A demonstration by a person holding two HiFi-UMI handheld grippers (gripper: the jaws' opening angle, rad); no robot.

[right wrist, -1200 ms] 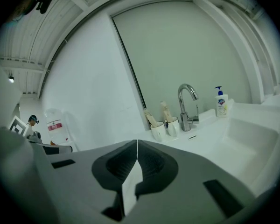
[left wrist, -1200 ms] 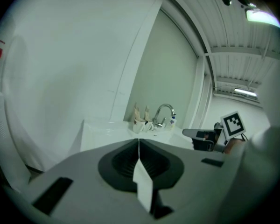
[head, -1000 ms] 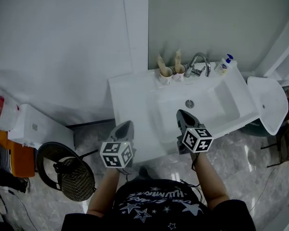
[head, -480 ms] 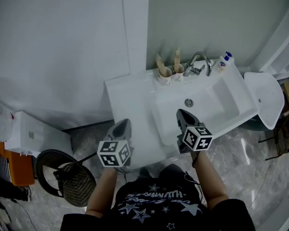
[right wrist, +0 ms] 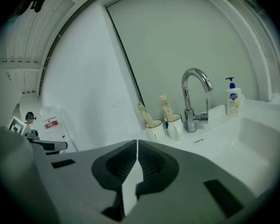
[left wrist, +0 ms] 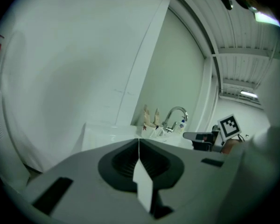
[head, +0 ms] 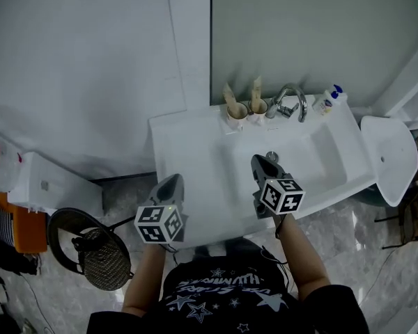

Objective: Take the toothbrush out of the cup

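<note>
Grippers low over sink (head: 195, 152) front: left gripper (head: 173, 180), right gripper (head: 259, 161), jaws together, nothing between. Farther back, left of faucet (head: 290, 99): two cups (right wrist: 154, 130), a toothbrush (right wrist: 145, 115) leaning in each. Likely light, stiff, slick; pinch the upper part above the rim, since a cup may tip.

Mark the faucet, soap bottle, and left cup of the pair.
faucet (right wrist: 190, 121), right gripper view, lower body.
soap bottle (right wrist: 234, 105), right gripper view, bottle body.
left cup (right wrist: 155, 132), right gripper view, outer wall.
</note>
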